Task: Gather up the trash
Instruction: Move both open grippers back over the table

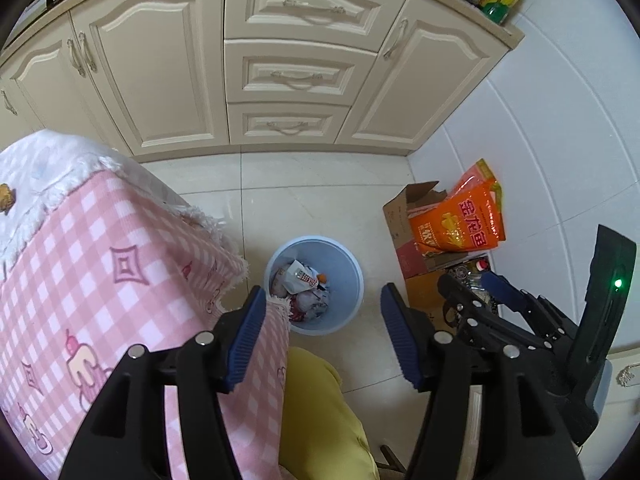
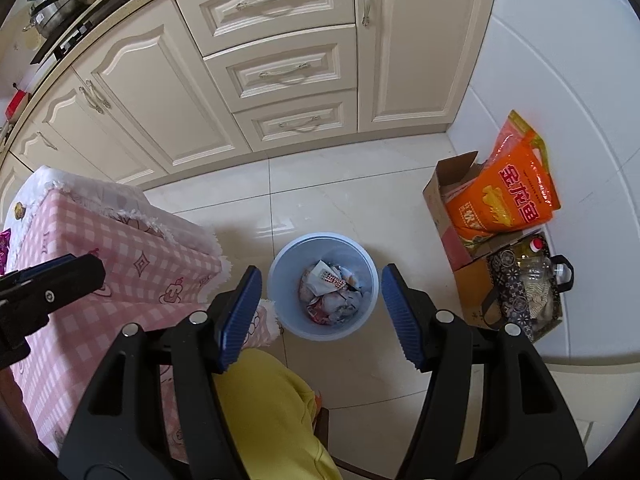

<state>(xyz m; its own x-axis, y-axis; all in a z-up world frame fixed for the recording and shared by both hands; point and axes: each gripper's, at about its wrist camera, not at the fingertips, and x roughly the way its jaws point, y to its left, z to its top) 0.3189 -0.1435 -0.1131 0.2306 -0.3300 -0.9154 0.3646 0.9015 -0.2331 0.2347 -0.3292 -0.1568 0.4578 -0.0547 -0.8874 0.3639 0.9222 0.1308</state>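
Note:
A light blue trash bin (image 1: 352, 280) stands on the tiled floor beside the table; it also shows in the right wrist view (image 2: 288, 280). Crumpled wrappers and paper (image 1: 302, 284) lie inside it, also in the right wrist view (image 2: 332, 288). My left gripper (image 1: 322, 328) is open and empty, held above the bin. My right gripper (image 2: 320, 312) is open and empty, also above the bin. The right gripper shows in the left wrist view (image 1: 480, 288) at the right. A brown scrap (image 1: 6, 198) lies on the table top at the far left.
A table with a pink checked cloth (image 1: 100, 272) fills the left. A yellow chair cushion (image 2: 272, 408) sits below. A cardboard box (image 2: 452, 184) with an orange bag (image 2: 508, 196) and a patterned bag (image 2: 516, 292) stand at the right wall. Cream cabinets (image 1: 288, 76) line the back.

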